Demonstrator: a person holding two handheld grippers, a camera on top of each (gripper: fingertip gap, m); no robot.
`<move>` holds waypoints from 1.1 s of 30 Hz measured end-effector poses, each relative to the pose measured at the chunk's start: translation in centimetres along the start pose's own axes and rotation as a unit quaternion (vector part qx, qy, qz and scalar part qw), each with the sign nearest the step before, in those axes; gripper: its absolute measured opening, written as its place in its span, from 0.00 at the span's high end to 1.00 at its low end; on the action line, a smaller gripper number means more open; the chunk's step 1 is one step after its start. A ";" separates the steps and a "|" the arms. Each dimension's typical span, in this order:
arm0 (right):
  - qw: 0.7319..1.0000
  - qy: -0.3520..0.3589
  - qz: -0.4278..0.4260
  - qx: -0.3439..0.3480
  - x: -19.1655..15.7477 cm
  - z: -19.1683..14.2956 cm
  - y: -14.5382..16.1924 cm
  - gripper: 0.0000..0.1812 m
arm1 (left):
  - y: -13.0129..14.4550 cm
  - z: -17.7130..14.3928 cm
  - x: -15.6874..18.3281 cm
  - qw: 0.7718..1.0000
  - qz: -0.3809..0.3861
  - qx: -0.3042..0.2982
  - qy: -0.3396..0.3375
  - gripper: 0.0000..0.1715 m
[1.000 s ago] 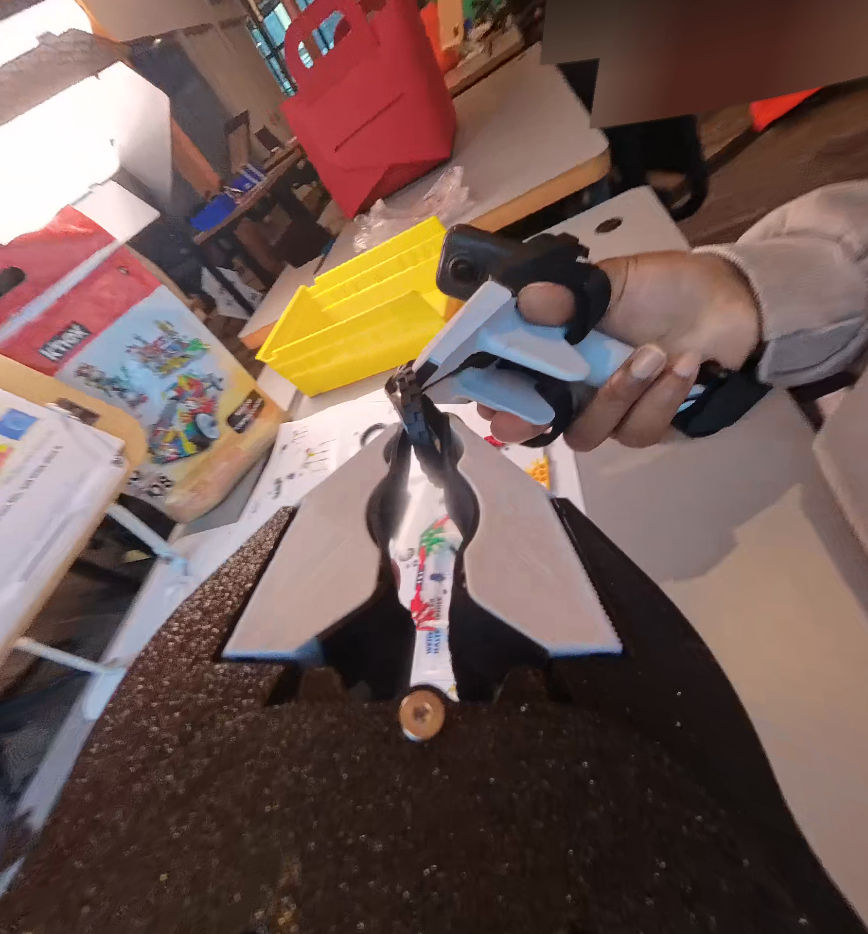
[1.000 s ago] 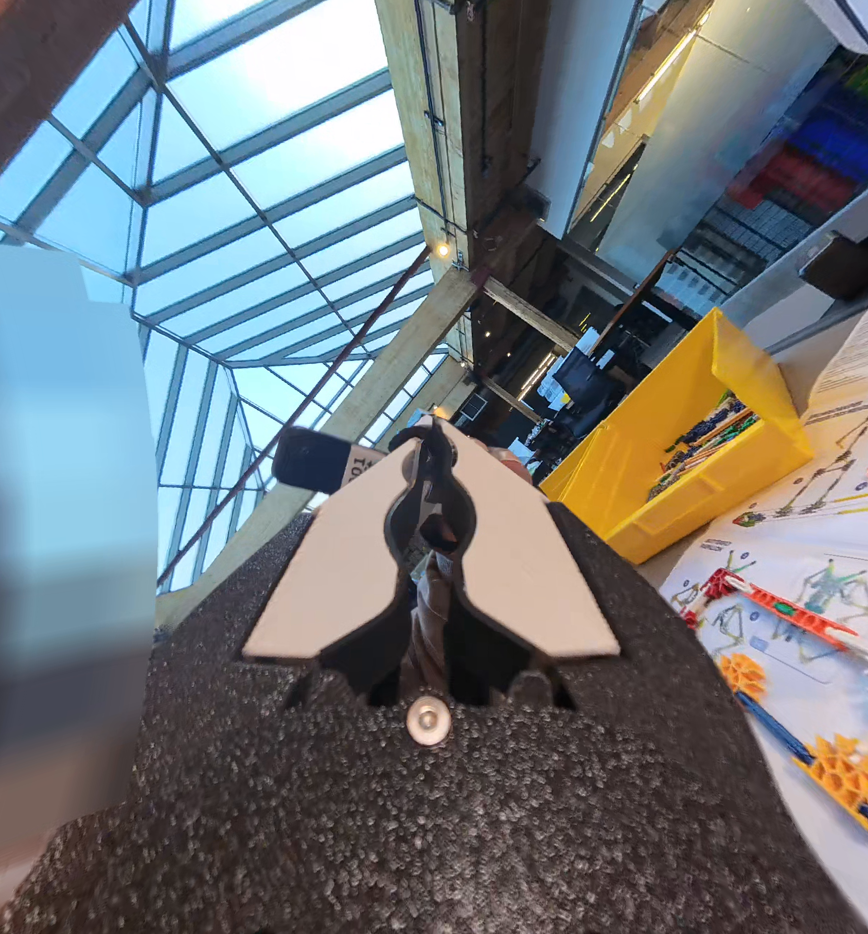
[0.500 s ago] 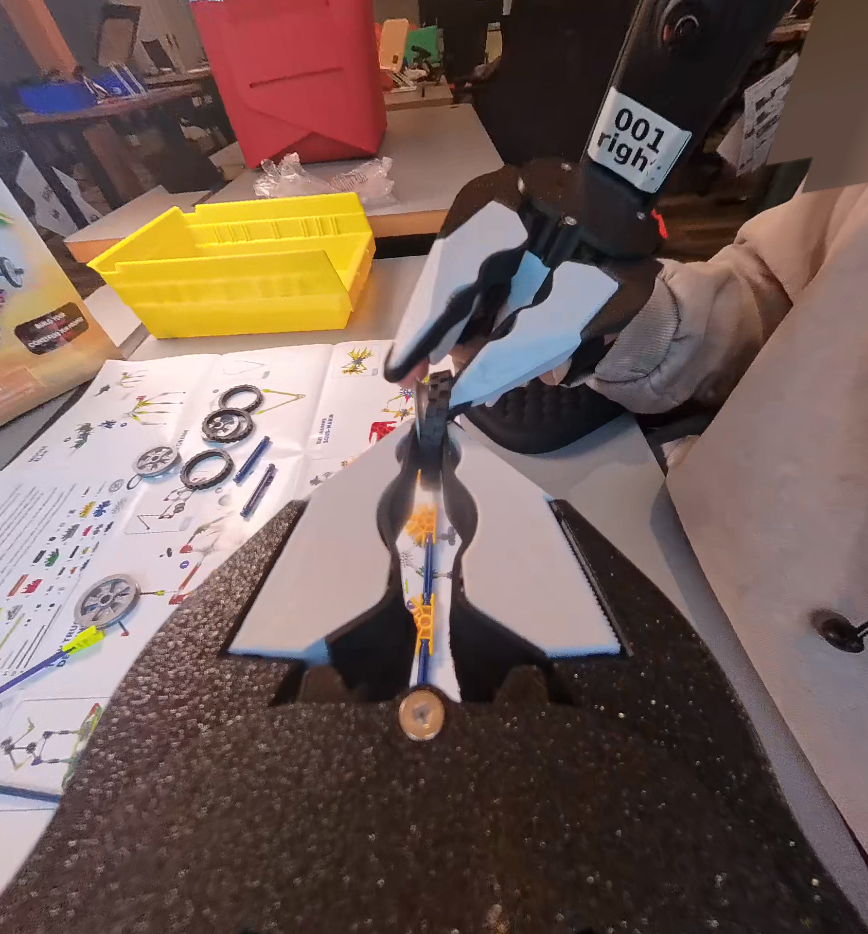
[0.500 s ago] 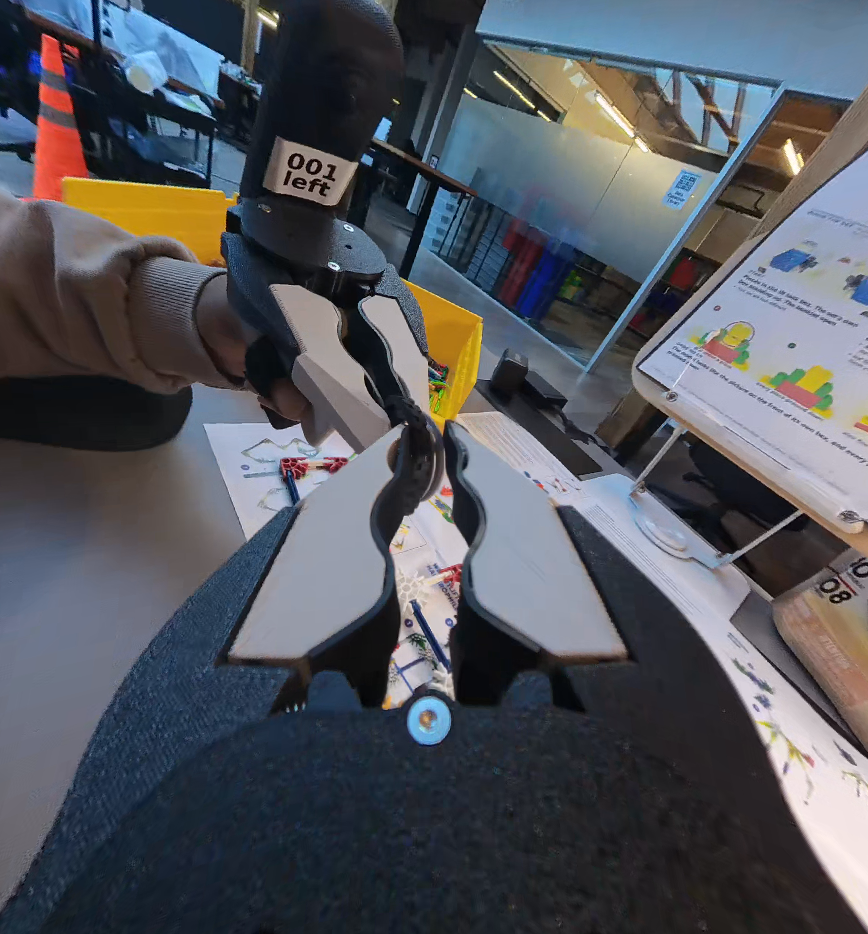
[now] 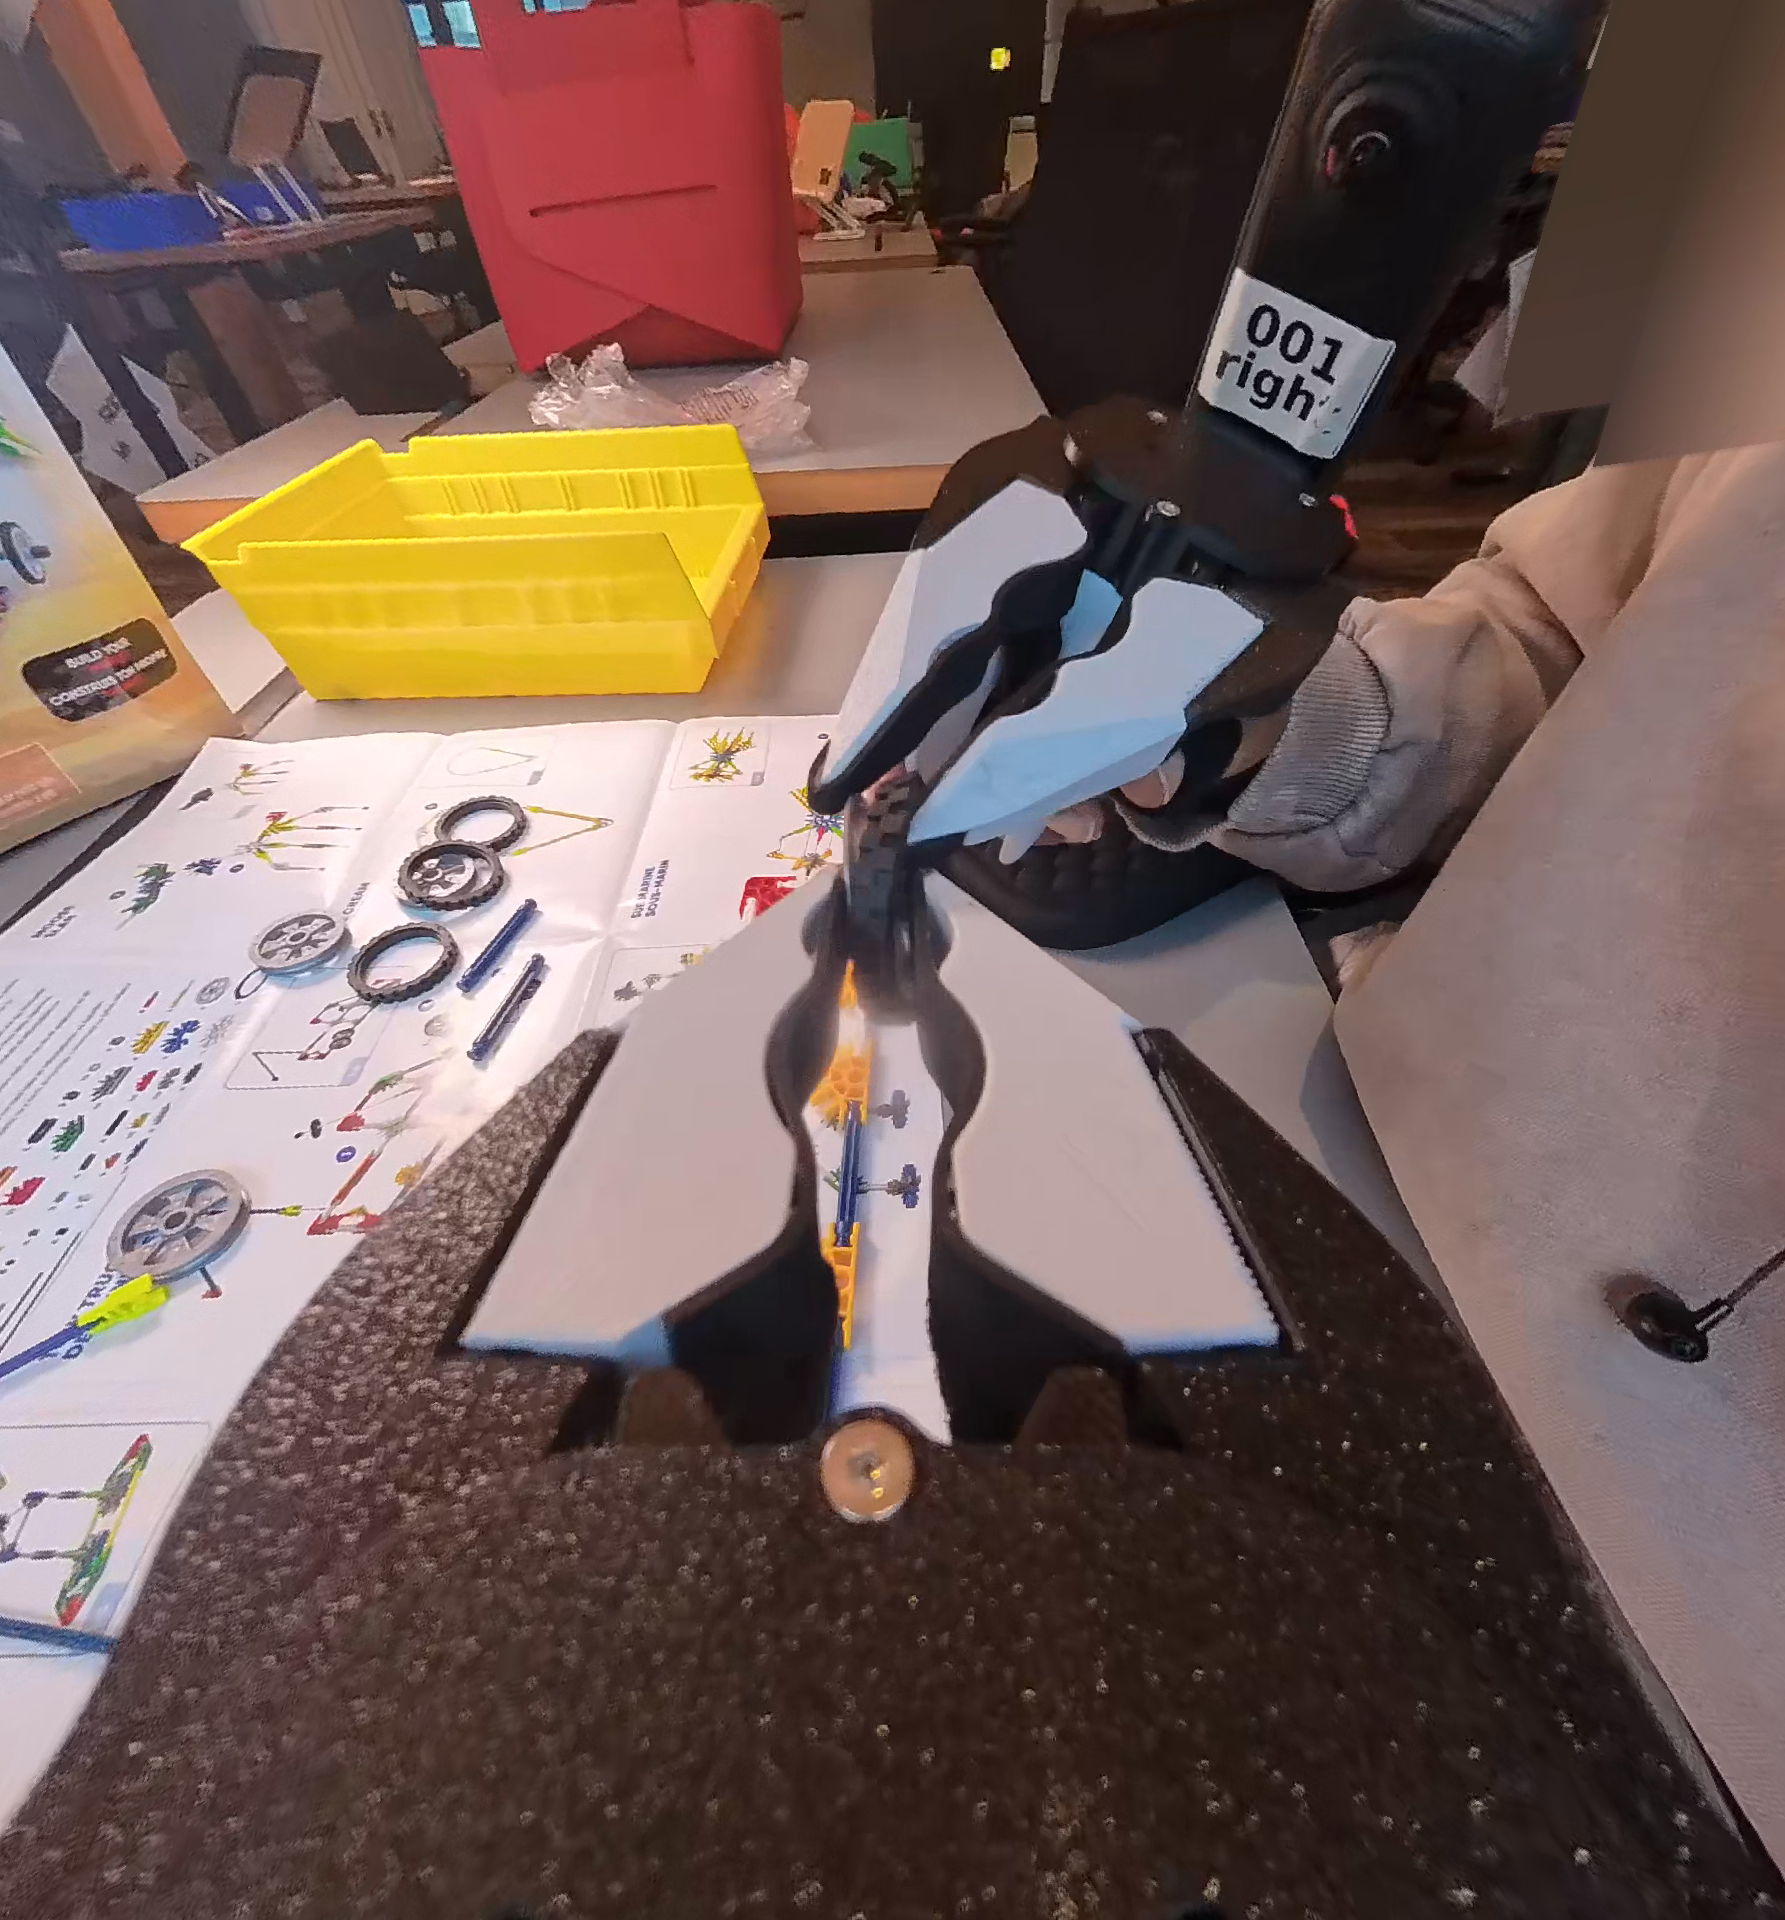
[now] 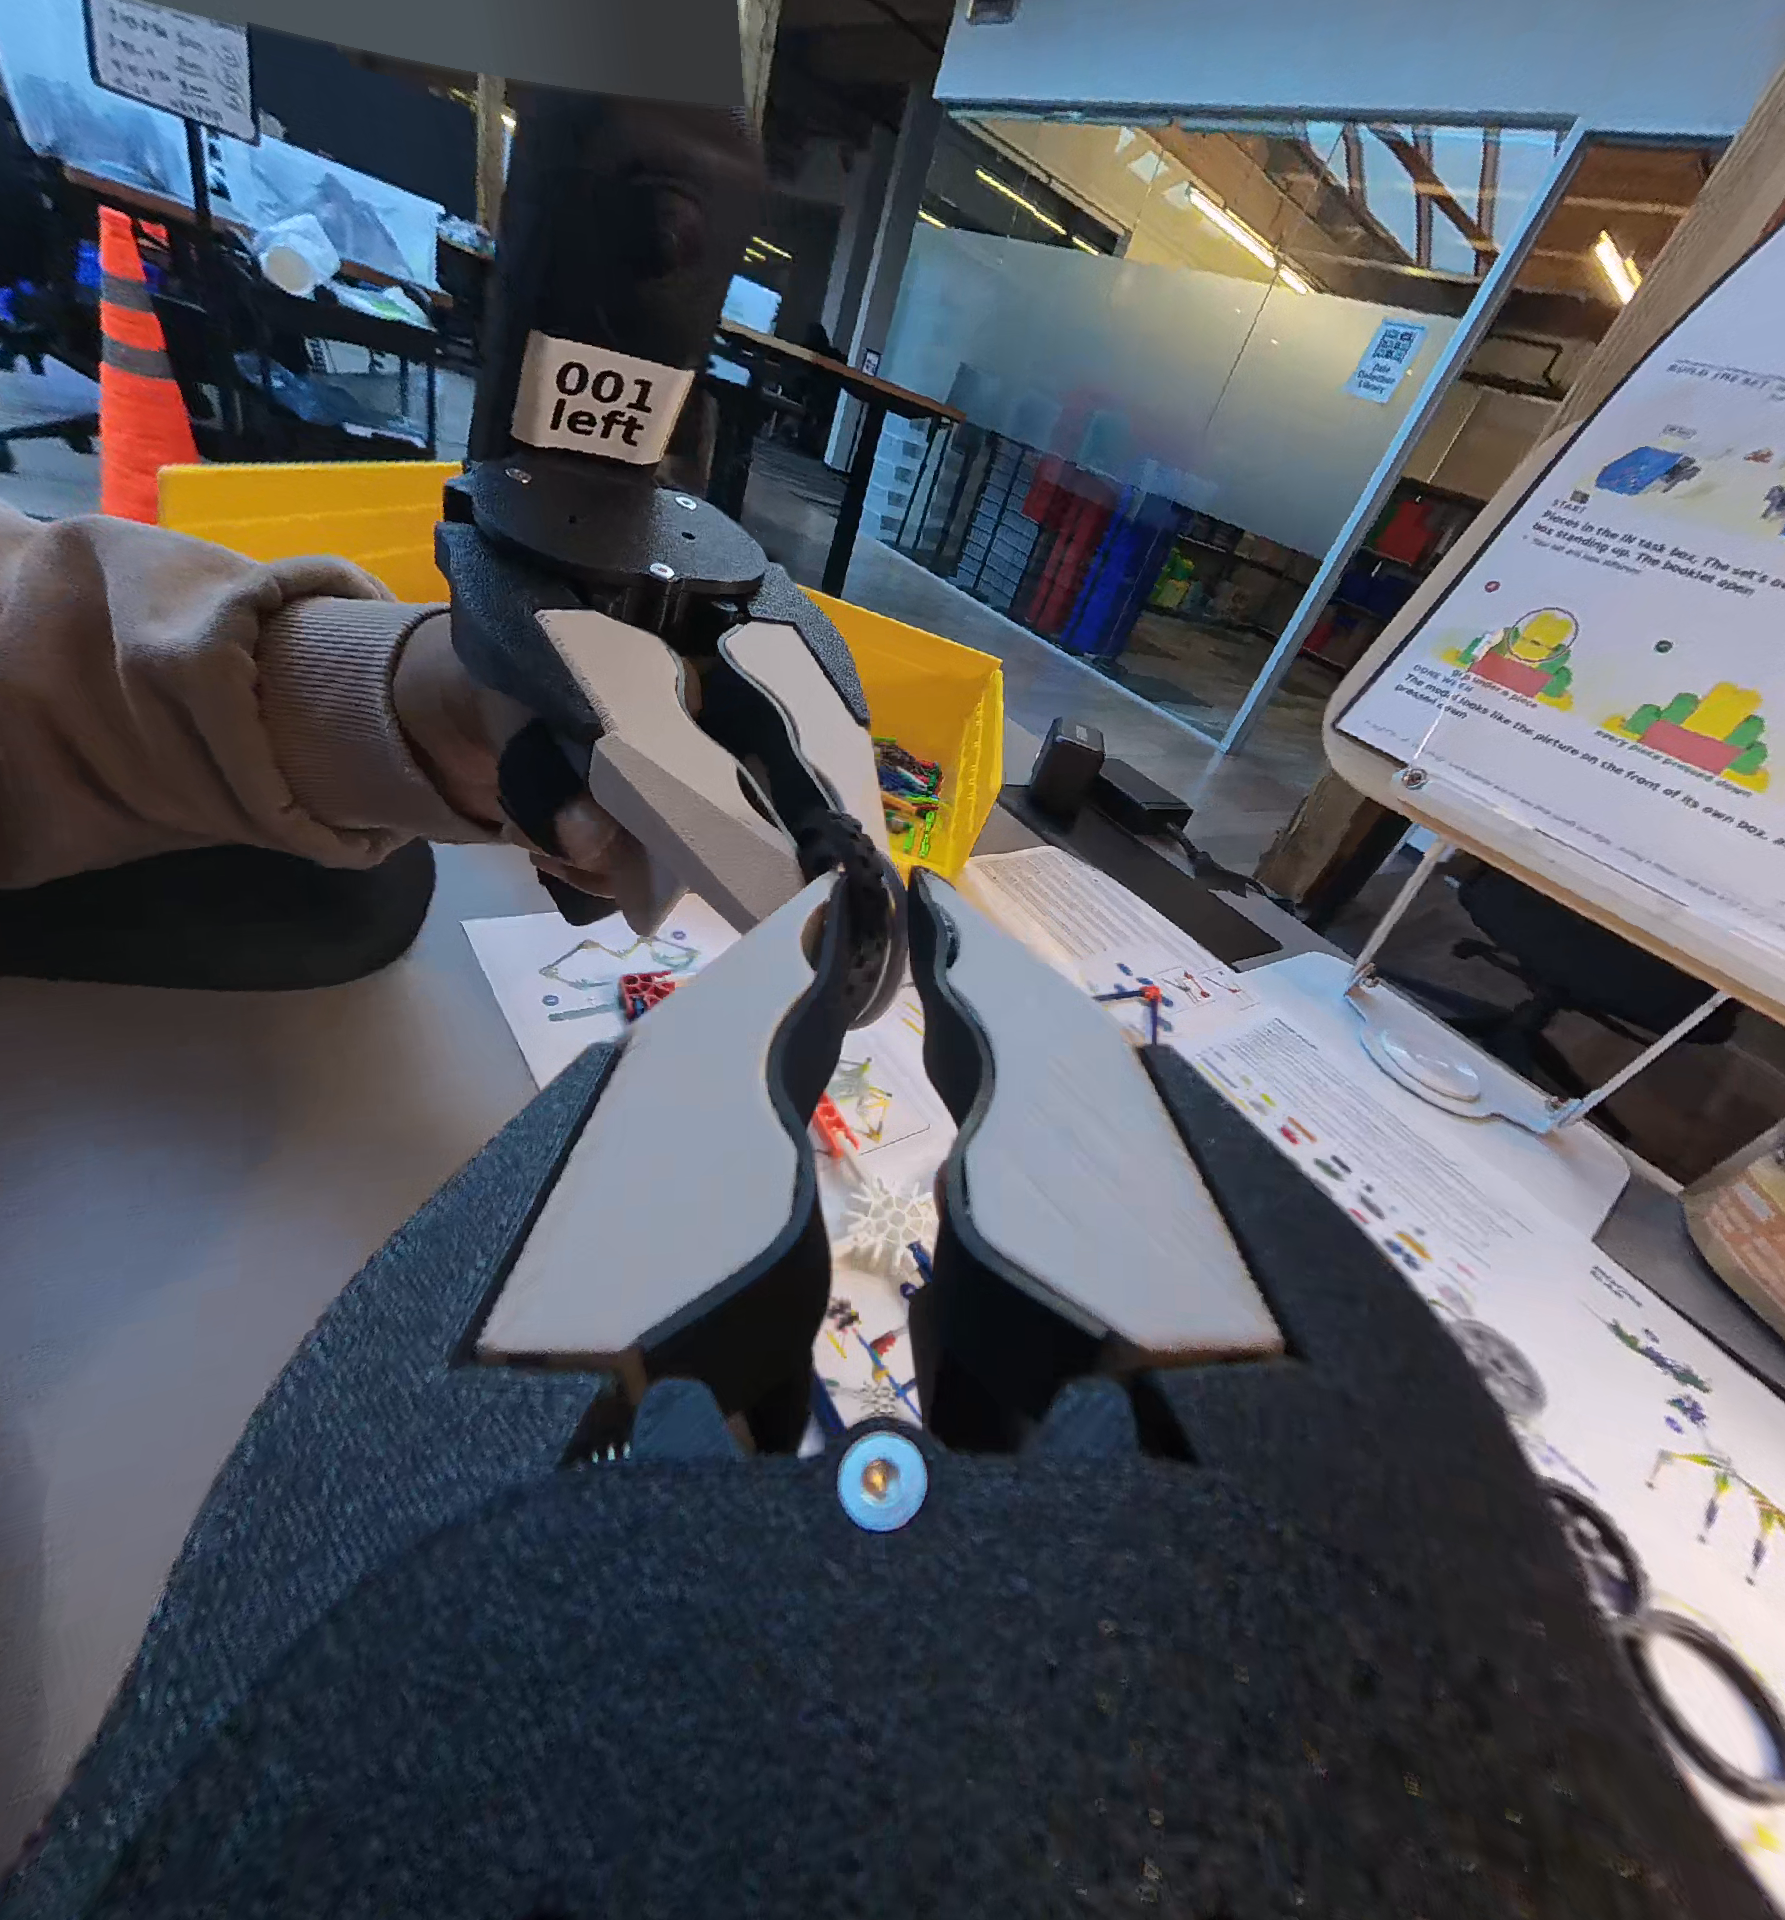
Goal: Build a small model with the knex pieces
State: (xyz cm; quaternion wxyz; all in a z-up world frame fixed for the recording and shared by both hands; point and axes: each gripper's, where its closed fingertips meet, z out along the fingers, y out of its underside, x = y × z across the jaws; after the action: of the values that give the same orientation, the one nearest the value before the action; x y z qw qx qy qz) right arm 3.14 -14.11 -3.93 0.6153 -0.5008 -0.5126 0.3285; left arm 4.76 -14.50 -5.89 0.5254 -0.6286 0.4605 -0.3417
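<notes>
A small black tyre (image 5: 872, 883) is held in the air between both grippers, above an instruction sheet (image 5: 244, 935). My left gripper (image 5: 875, 920) is shut on the tyre's near edge. My right gripper (image 5: 883, 805) comes down from the upper right, and its tips clamp the tyre's far edge. In the right wrist view the tyre (image 6: 862, 935) sits between the right gripper's tips (image 6: 870, 894), and the left gripper (image 6: 815, 842) grips it from above. A yellow and blue rod assembly (image 5: 846, 1143) lies on the sheet below.
A yellow bin (image 5: 493, 592) stands behind the sheet. Loose tyres (image 5: 402, 961), grey wheels (image 5: 178, 1226) and blue rods (image 5: 498, 940) lie on the sheet. A red bag (image 5: 618, 187) stands on the far table. A picture board on a stand (image 6: 1646, 623) is at the right, and a white connector (image 6: 888, 1216) lies below. The tips of both grippers are at nearly the same place.
A second ago both grippers were tilted, the right one facing the ceiling. They have swung level over the sheet, still joined at the tyre. Little has moved in the last half second.
</notes>
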 end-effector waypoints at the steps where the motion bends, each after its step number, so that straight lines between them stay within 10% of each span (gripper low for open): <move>1: 1.000 -0.013 0.024 0.006 -0.1 -0.1 -0.1 0.96 | -0.1 0.0 0.2 1.000 0.004 0.004 0.000 0.96; 5: 0.969 -0.116 0.210 0.056 -1.1 -0.7 -1.3 0.96 | -0.9 -0.5 1.6 0.998 -0.013 0.028 0.056 0.97; 14: 0.808 -0.291 0.498 0.123 -2.4 -1.1 -2.4 0.97 | -1.5 -1.3 3.2 0.986 -0.060 0.067 0.140 0.97; 25: 0.655 -0.358 0.633 0.206 -4.4 -1.3 -3.7 1.00 | -1.1 -1.4 5.4 0.960 -0.102 0.096 0.241 0.98; 30: 0.736 -0.296 0.579 0.188 -2.5 -1.3 -2.7 1.00 | -1.7 -1.6 4.1 0.969 -0.095 0.099 0.205 0.98; 33: 0.842 -0.210 0.475 0.147 -0.7 -1.1 -1.4 1.00 | -1.6 -1.7 2.3 0.976 -0.110 0.100 0.159 0.98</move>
State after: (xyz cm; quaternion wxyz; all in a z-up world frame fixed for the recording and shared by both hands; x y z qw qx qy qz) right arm 3.90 -15.42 -2.76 0.3277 -0.5054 -0.2747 0.7495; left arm 4.37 -17.15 -4.13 0.4653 -0.5573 0.4297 -0.5369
